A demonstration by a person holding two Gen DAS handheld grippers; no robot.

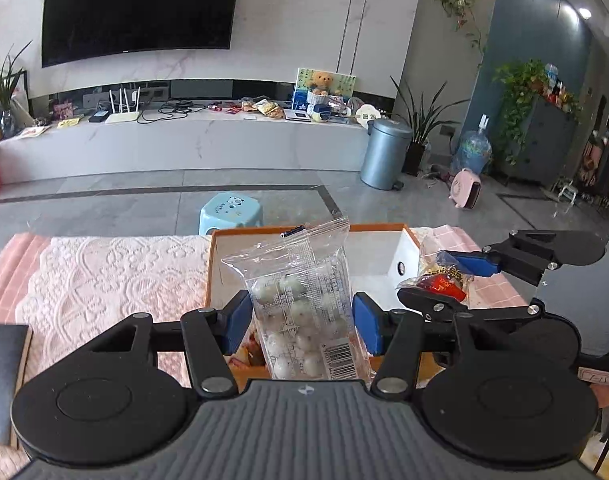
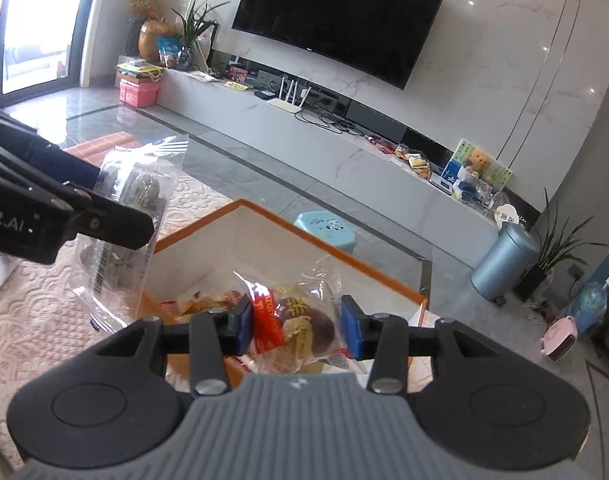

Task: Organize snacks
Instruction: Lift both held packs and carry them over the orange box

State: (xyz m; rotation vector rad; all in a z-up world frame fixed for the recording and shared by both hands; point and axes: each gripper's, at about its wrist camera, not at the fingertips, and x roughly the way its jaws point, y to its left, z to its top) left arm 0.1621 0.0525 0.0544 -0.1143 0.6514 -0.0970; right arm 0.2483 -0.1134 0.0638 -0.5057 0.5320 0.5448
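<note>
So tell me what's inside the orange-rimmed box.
In the orange-rimmed box, one orange-printed snack packet shows on the floor, near the left wall. The right gripper and its red-labelled pastry pack cover the near part, so more may be hidden.

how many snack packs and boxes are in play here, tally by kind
clear pack of white balls, between the left gripper jaws: 1
clear pack with red label, between the right gripper jaws: 1
packs lying in the box, partly hidden: at least 1
orange-rimmed box: 1
total: at least 4
</note>
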